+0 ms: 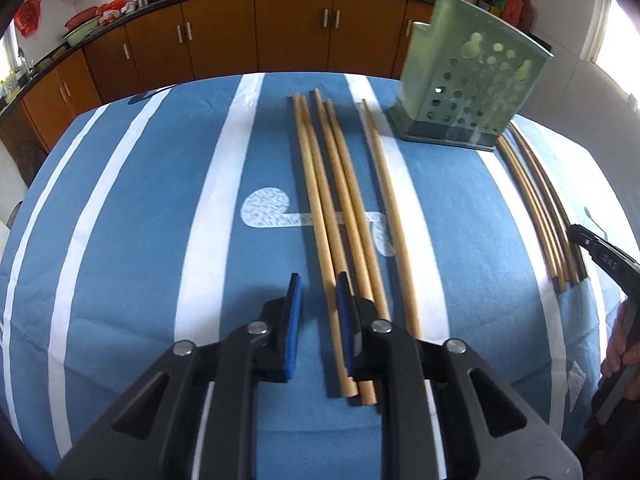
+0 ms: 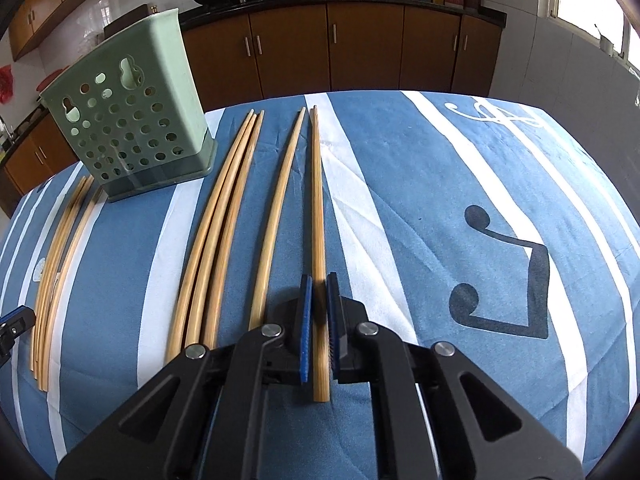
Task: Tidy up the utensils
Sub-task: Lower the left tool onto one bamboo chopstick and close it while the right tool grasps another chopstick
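On the blue and white striped tablecloth (image 1: 120, 240) the left gripper (image 1: 316, 312) hovers low with its blue-padded fingers (image 1: 294, 308) apart and nothing between them; the nearest chopstick runs just under its right-hand finger. That stick belongs to a group of loose chopsticks (image 1: 340, 216) lying side by side, pointing away from the camera toward the far edge of the table. To their right stands a green perforated holder (image 1: 472, 80), upright on the cloth, its base close to the far tips of the sticks. Beyond it lies a second bundle of chopsticks (image 1: 540, 208), and at the right edge of the left view the other tool shows as a dark shape, its fingers out of clear sight there. In the right wrist view the same holder (image 2: 132, 112) sits at the upper left, with three chopsticks (image 2: 216, 240) beside it, then one alone (image 2: 276, 216). The right gripper (image 2: 319, 304) is closed on a single chopstick (image 2: 318, 200), pinched near its thick end, which reaches straight ahead over the cloth. Brown kitchen cabinets (image 2: 360, 48) line the wall behind the table.
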Tool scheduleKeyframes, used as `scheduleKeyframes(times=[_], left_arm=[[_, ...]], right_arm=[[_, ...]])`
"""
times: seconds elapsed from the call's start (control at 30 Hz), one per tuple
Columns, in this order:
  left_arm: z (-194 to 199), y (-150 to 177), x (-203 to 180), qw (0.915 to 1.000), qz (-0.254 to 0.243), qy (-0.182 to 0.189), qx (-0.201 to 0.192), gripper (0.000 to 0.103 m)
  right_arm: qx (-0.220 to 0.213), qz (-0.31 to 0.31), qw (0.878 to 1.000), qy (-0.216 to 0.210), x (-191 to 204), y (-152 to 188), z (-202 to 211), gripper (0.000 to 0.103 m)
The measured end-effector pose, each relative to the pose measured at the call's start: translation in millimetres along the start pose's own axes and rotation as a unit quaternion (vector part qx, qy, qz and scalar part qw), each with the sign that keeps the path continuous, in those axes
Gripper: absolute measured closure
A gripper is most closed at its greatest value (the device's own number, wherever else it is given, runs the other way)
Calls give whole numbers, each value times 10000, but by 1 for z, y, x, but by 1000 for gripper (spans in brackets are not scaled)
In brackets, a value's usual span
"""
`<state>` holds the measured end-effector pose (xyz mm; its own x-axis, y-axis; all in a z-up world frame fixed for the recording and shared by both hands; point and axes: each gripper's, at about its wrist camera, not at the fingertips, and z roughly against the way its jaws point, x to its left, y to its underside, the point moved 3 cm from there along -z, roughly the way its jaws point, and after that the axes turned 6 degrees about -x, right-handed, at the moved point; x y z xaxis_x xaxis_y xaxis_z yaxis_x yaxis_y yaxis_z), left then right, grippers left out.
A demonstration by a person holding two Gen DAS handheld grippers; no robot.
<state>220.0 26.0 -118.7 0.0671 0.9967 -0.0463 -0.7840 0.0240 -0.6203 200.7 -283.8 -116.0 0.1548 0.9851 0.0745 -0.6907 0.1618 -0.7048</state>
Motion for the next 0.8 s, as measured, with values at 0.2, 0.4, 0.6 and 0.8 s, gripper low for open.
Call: scheduleKeyframes(times=[0.2, 0.4, 0.6, 0.8], left_arm=[[-14, -14, 16, 9995, 94, -313, 30, 95], [-28, -35, 42, 9986, 319, -417, -55, 95], [-17, -20, 41, 9994, 243, -22, -242, 86], [-11, -11, 41, 9989, 318, 72, -337, 87]], right_arm=[[-23, -10, 10000, 86, -5, -6, -5, 95], [41, -252, 9997, -28, -16, -9, -8, 95], [-52, -144, 9999, -48, -12, -3, -3, 94], [-115, -145, 9998, -67, -12, -1, -2, 94]])
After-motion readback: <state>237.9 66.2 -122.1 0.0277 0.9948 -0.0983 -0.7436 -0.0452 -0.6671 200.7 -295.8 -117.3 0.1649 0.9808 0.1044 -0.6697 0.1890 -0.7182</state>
